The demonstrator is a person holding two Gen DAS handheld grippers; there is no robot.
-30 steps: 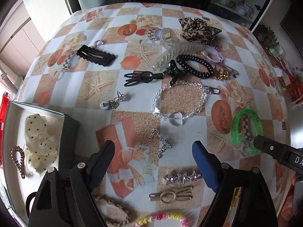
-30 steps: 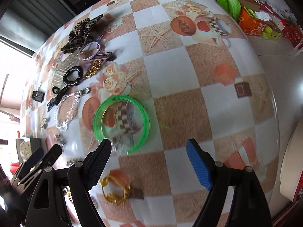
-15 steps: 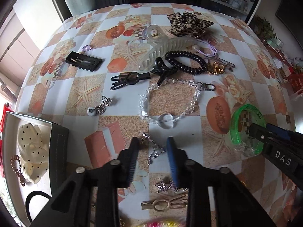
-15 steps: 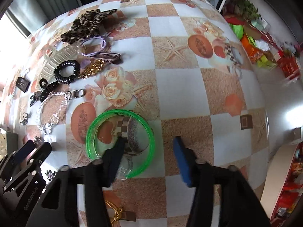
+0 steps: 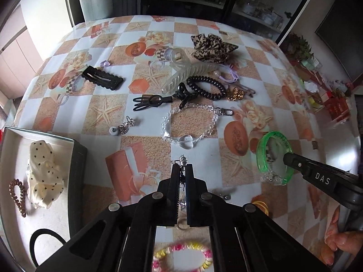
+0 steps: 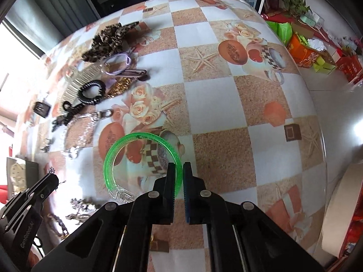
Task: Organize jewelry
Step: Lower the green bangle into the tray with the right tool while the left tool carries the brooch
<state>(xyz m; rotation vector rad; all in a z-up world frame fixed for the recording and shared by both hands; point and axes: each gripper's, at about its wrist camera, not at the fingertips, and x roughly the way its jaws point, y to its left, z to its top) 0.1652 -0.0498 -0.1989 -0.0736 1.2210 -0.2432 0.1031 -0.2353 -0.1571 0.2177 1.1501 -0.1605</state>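
A: Jewelry is still spread over most of the checked tablecloth [image 5: 199, 34], with only a few pieces in the open box [image 5: 78, 158] at the near left edge: a dotted cream scrunchie [image 5: 43, 174], a brown coil tie [image 5: 17, 196] and a black elastic [image 5: 45, 244].

B: Which step is this, would you say?

A: A double pick-up, by my reading. The left gripper [image 5: 182, 170] has its 2 jaws pressed together on a small silver chain piece [image 5: 182, 160], whose tip pokes out just past the fingertips. The right gripper [image 6: 178, 172] is clamped across the rim of the green bangle [image 6: 118, 151], the plastic sandwiched between the black pad and the blue one.

B: Are they off the table yet?

A: I cannot tell. The bangle looks tilted in the left view, but whether its far side still touches the cloth is unclear. A clear chain piece [image 6: 120, 195] lies right against its near rim.

B: So what does the next move call for?

A: Probably a lift, then a carry leftward to the box. The left one has the short trip; the right must cross over the clear bead bracelet [image 5: 188, 133] and the other clips without snagging. The chain is thin and could slip, so a steady grip matters. The pink and yellow bead bracelet [image 5: 181, 252] near the front edge waits for a later round.
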